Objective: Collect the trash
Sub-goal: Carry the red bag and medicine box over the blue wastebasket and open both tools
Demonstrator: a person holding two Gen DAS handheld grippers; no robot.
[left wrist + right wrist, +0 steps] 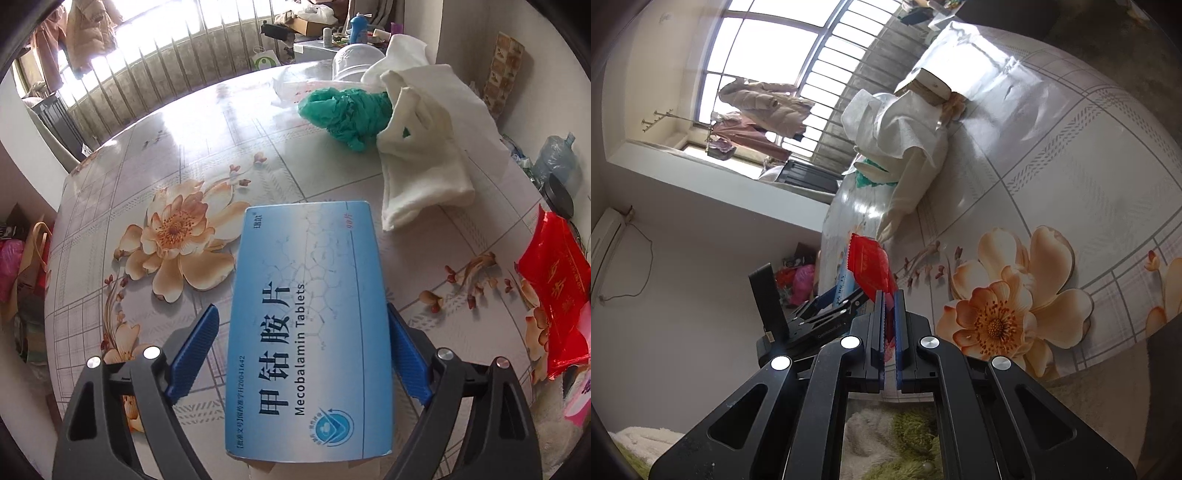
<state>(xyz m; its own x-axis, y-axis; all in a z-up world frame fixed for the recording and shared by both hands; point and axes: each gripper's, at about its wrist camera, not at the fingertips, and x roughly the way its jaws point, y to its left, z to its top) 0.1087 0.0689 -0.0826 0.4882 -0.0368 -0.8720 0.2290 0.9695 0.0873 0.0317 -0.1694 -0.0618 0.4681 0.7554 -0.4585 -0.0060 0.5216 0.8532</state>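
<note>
My left gripper (303, 350) has its fingers clamped on the tablet box (308, 332), lifted above the worktop (207, 147). My right gripper (890, 321) pinches the red wrapper (870, 267). Green bag (343, 114) beyond the box, beside the white bag (424, 147), isn't collected yet; no bin visible.

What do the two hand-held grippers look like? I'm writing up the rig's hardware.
Both match. The left hand-held gripper has matte black linkage arms with cut-out slots, round silver pivot bolts, and blue ribbed finger pads. The right hand-held gripper shows the same black arms, silver bolts and blue pads. No cables, sleeves or hands visible.
</note>
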